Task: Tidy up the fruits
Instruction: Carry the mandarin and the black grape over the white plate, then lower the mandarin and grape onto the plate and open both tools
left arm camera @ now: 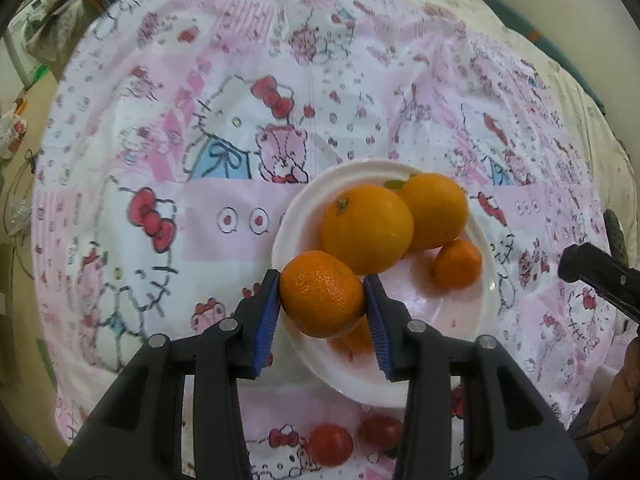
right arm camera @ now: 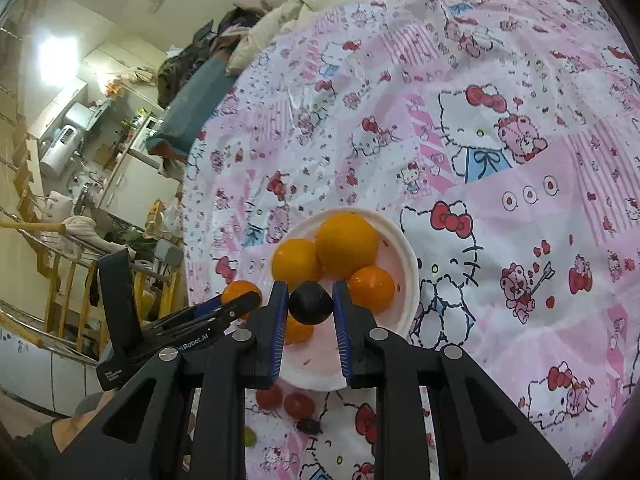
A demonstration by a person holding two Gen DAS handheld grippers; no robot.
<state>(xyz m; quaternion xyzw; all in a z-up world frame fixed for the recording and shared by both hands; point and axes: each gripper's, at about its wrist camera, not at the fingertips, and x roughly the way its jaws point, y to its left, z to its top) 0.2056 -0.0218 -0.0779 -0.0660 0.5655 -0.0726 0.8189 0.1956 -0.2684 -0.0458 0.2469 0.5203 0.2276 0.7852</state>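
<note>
White plate (left arm camera: 304, 204) on the patterned cloth (left arm camera: 200, 80): four oranges (left arm camera: 367, 229) are held in it. A mandarin (left arm camera: 322, 294) is pinched by left gripper (left arm camera: 322, 300) over the rim; a dark plum (right arm camera: 311, 303) is clamped by right gripper (right arm camera: 311, 305).

Legible text stands on one item only: the black plastic left gripper (right arm camera: 240, 304), seen at the left of the right wrist view.

1. White lettering on its side body, near the blue-padded fingers, reads "nRobot.AI". The start of the word is hidden behind the near gripper's finger.
2. A small white block of print in several lines stands on the lower end of the same body. It is too small to read.

The pink and white cartoon-cat tablecloth (right arm camera: 500, 168) carries drawings only, no readable words. In the left wrist view, no text can be read.
</note>
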